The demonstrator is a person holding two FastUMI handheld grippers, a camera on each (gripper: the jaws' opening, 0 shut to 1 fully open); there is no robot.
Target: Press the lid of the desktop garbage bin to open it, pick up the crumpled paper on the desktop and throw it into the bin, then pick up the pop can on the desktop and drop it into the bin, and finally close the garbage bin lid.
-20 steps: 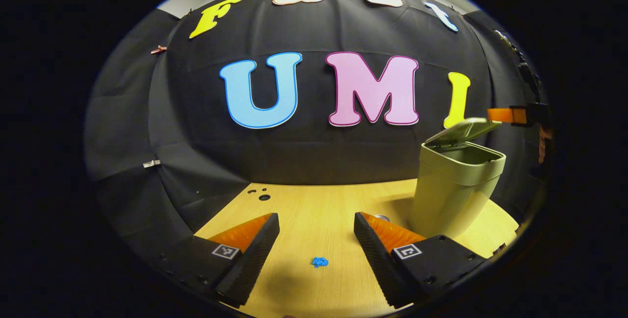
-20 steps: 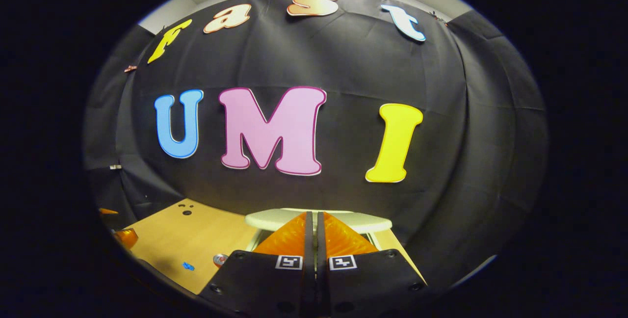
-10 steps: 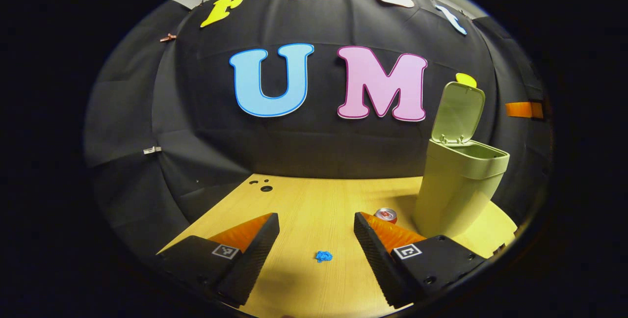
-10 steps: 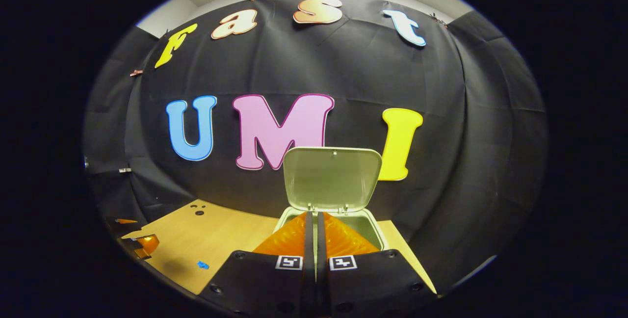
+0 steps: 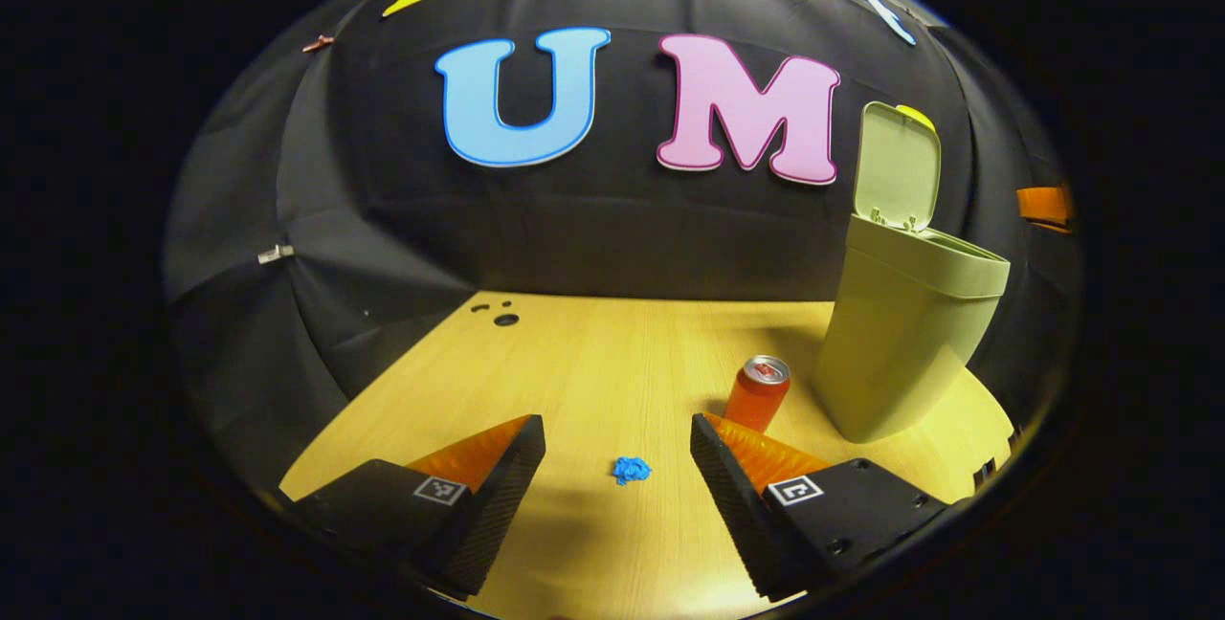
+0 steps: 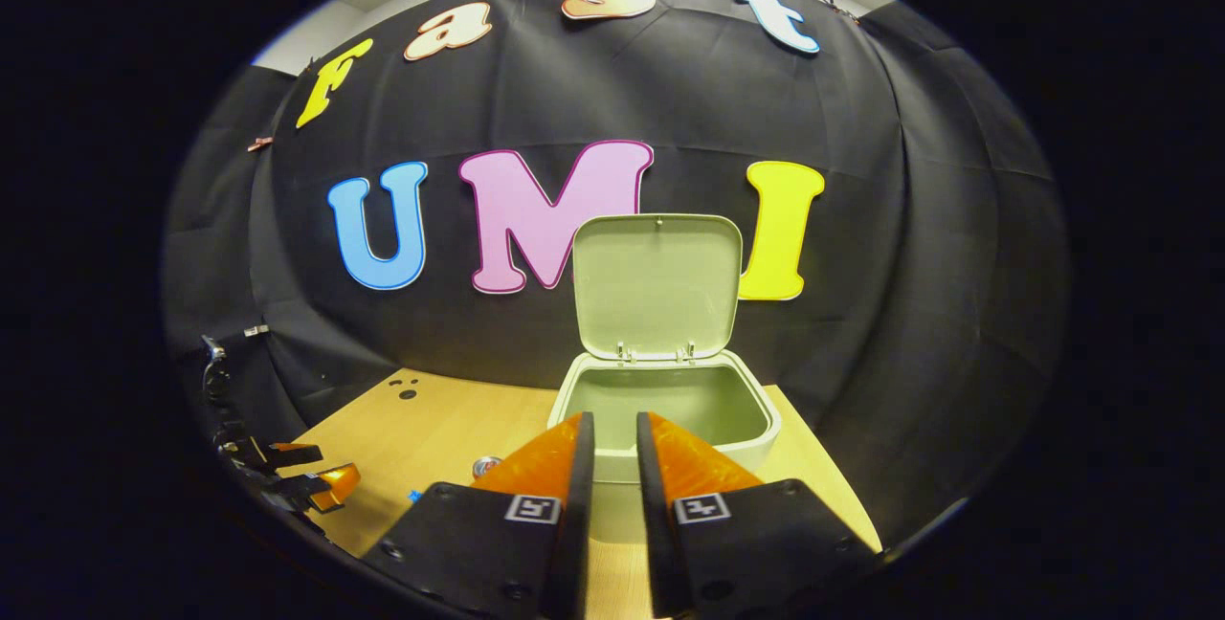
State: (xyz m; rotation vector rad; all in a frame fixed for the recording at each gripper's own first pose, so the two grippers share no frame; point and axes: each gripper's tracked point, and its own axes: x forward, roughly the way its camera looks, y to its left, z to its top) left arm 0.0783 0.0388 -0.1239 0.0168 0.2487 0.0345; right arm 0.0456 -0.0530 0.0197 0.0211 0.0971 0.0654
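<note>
Left gripper (image 5: 617,453) hangs wide open w/ paper (image 5: 631,470) on desk (image 5: 593,362) between its fingers; drop straight down, close gently. Can (image 5: 757,393) stands just beyond, beside bin (image 5: 904,343), lid (image 6: 657,285) up. Right gripper (image 6: 612,438) nearly closed, empty.

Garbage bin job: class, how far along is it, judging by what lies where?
Done: the bin lid stands open. In hand: the open left gripper frames the blue crumpled paper on the desktop. Left: paper, then the upright pop can, then closing the lid.
</note>
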